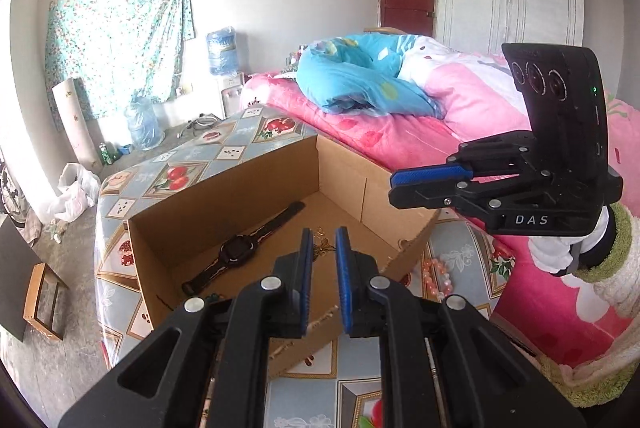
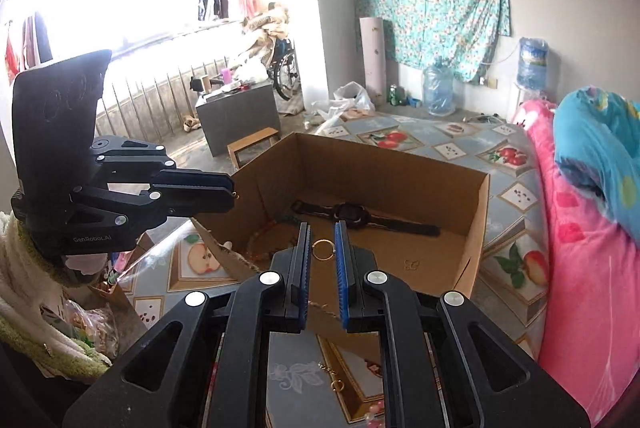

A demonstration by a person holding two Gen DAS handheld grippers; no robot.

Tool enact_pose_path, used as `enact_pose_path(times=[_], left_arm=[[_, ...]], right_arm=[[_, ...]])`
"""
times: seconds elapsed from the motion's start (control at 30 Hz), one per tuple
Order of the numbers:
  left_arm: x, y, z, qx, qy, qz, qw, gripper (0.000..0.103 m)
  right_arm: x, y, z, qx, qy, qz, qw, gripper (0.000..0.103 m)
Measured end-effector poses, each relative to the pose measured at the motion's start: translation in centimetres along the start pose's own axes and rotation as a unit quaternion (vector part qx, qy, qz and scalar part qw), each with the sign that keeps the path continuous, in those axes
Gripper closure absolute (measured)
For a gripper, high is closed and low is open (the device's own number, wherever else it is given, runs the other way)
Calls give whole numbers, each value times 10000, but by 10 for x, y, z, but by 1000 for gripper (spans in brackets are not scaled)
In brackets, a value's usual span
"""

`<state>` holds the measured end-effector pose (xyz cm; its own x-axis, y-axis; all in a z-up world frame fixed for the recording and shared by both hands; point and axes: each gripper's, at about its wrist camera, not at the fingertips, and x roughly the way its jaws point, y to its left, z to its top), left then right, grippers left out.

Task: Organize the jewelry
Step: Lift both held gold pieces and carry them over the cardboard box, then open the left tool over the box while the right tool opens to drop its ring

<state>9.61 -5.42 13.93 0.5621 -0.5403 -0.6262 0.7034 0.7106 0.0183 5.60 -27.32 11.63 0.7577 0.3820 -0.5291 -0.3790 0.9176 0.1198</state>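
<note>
Ahead of the tongs (image 1: 325, 240), the matt cardboard box (image 1: 256, 184) sits on the worktop's glossy plastic cover (image 1: 168, 164); tongs pads (image 1: 345, 268) are ribbed blue.

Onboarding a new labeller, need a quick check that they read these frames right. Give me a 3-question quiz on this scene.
1. True or false: the black watch lies inside the cardboard box.
2. Where is the pink bead bracelet? A) in the box B) on the tablecloth, outside the box C) on the bed
3. What kind of pictures are printed on the tablecloth?

Key: 1 true. 2 B. 3 fruit.
</note>
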Motion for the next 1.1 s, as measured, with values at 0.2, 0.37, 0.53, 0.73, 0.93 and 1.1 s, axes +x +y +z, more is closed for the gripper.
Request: enact_pose_path(times=[0.2,0.37,0.53,0.73,0.93,1.1], left_arm=[[88,53,22,-391,1543,-352,9866,92],[148,78,1,-635,2664,-428,9608,92],[177,97,-3,-1099,3182,-632,9395,92],[192,116,-1,-1534,3330,-642,9282,92],[195,124,0,-1647,3281,-569,9284,76],[176,125,6,-1653,2954,-469,9398,73]], right_arm=[[81,-29,18,525,1505,334,9866,93],[126,-39,23,616,2418,371,9677,93],[166,-43,18,527,3090,295,9491,93],[188,-40,7,566,3550,406,9323,93],[188,-42,5,689,3534,445,9319,91],[182,-43,5,790,3409,421,9358,87]])
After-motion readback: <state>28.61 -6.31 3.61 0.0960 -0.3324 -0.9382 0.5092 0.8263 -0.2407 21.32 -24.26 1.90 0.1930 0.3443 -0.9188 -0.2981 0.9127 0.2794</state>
